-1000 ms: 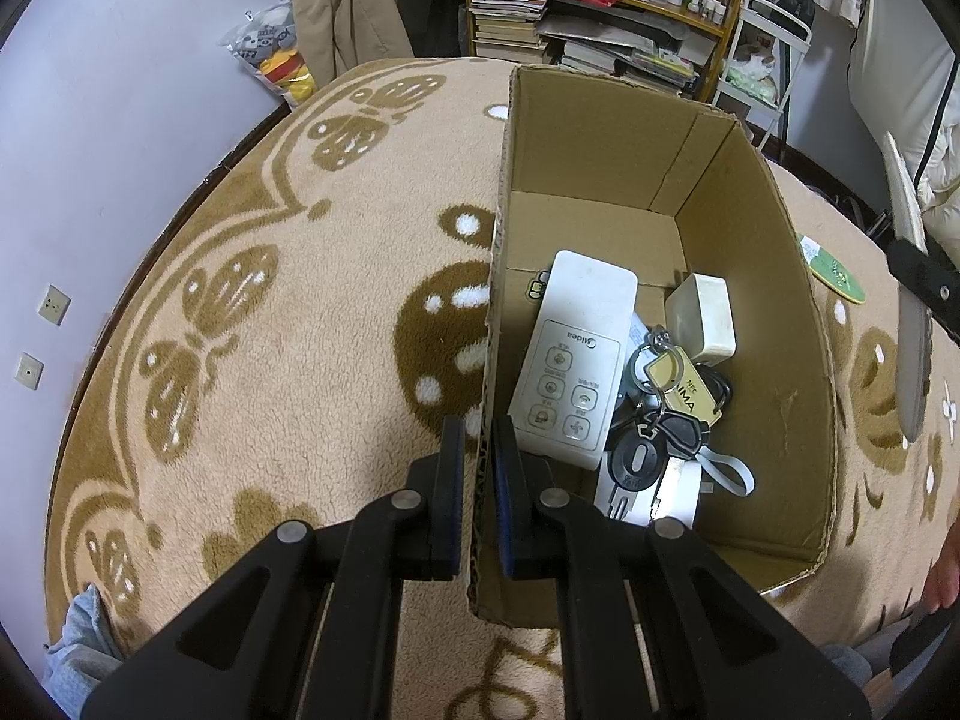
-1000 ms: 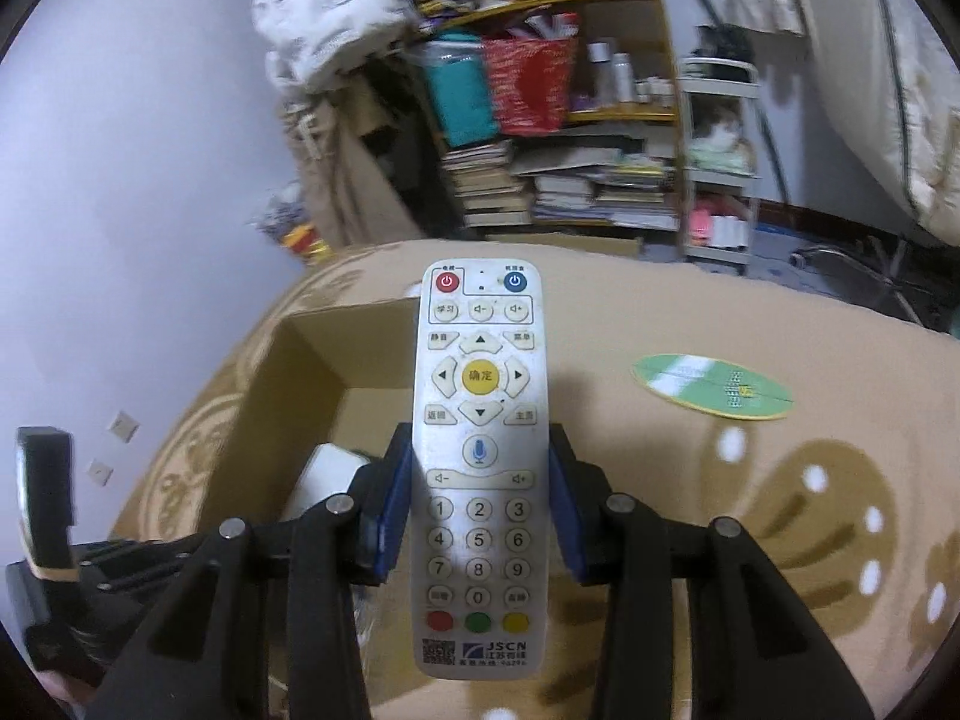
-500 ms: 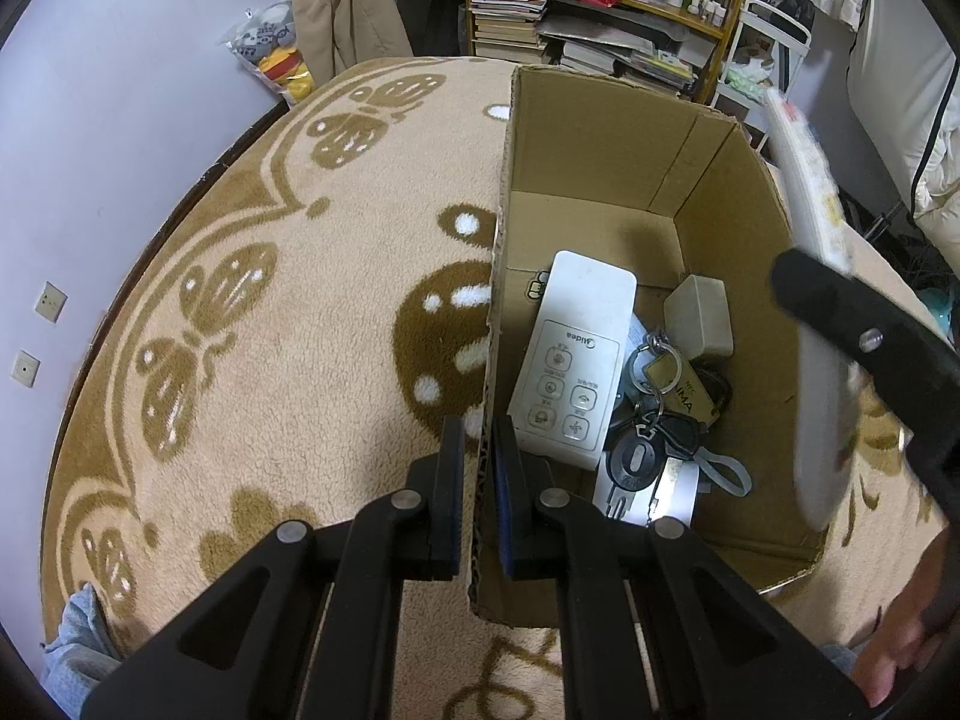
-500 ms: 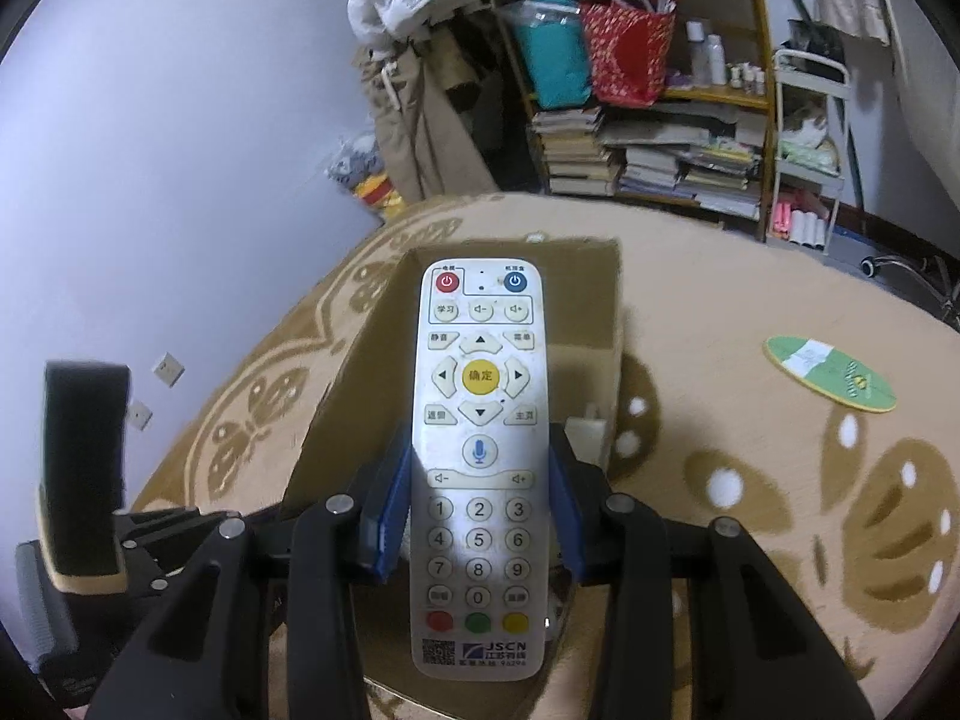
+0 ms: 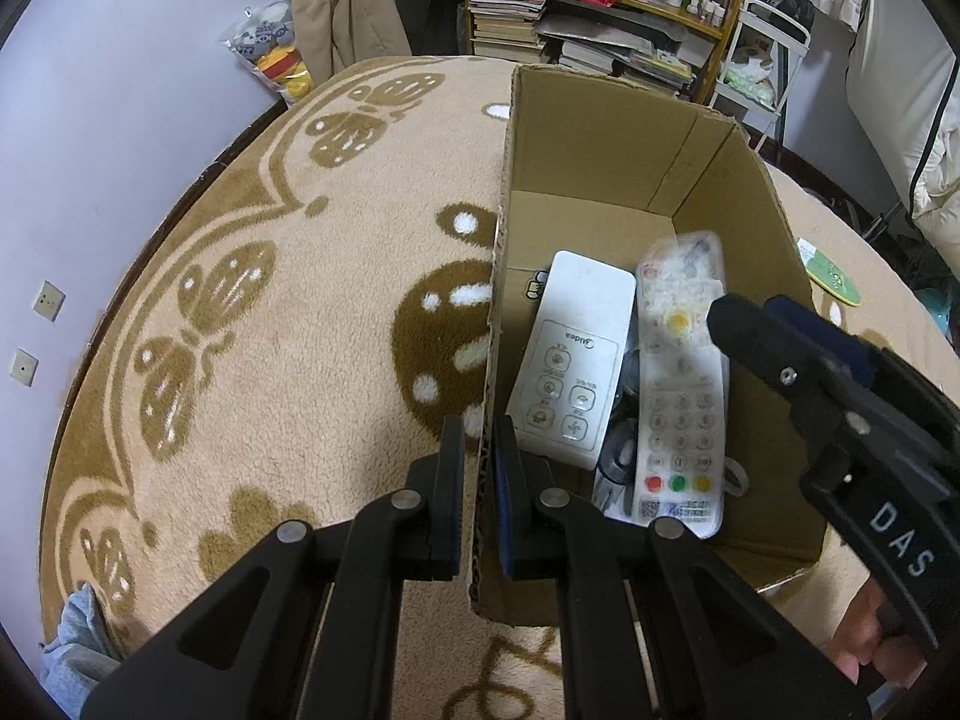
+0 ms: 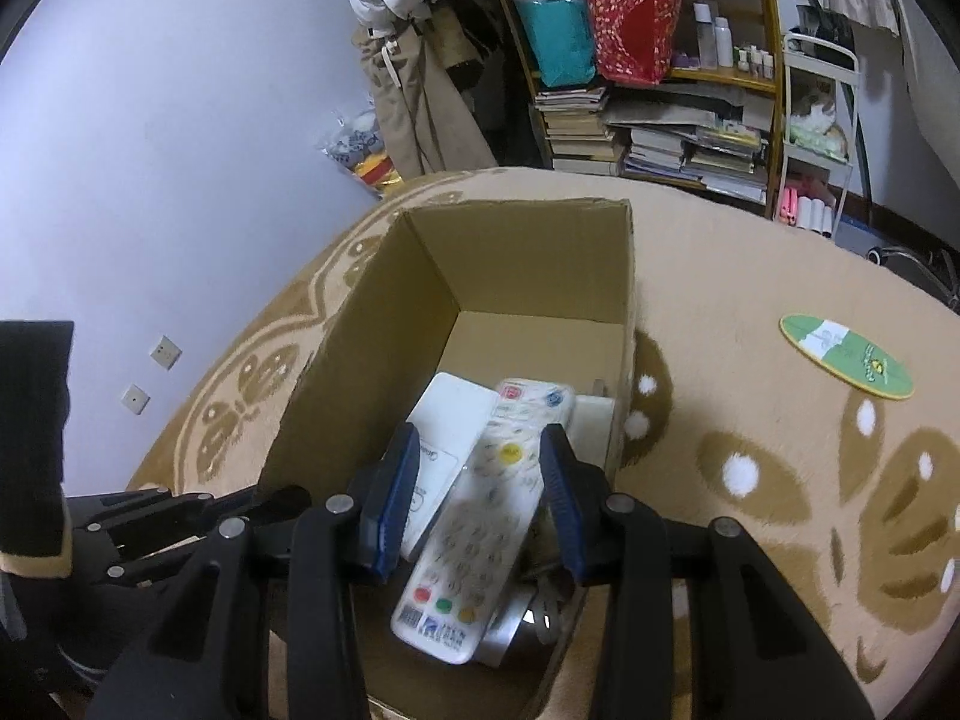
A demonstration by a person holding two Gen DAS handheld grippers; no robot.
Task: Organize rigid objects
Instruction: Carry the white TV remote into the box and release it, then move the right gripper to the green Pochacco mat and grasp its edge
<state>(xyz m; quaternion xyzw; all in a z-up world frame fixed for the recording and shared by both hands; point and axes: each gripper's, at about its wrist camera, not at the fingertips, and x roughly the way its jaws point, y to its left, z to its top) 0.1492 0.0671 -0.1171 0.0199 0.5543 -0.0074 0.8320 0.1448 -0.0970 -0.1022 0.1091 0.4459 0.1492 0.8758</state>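
Observation:
An open cardboard box stands on the patterned rug. My left gripper is shut on the box's left wall near its front corner. My right gripper is open above the box and holds nothing; it also shows in the left wrist view. The white TV remote is blurred and lies free in the box, beside a white air-conditioner remote. Keys and a small white block lie mostly hidden under them.
A green oval coaster lies on the rug right of the box. Shelves with books and bags stand behind. A lilac wall with sockets is at the left.
My right gripper moved over the box, opened and let go of the TV remote, which dropped into the box. My left gripper has kept its hold on the box wall.

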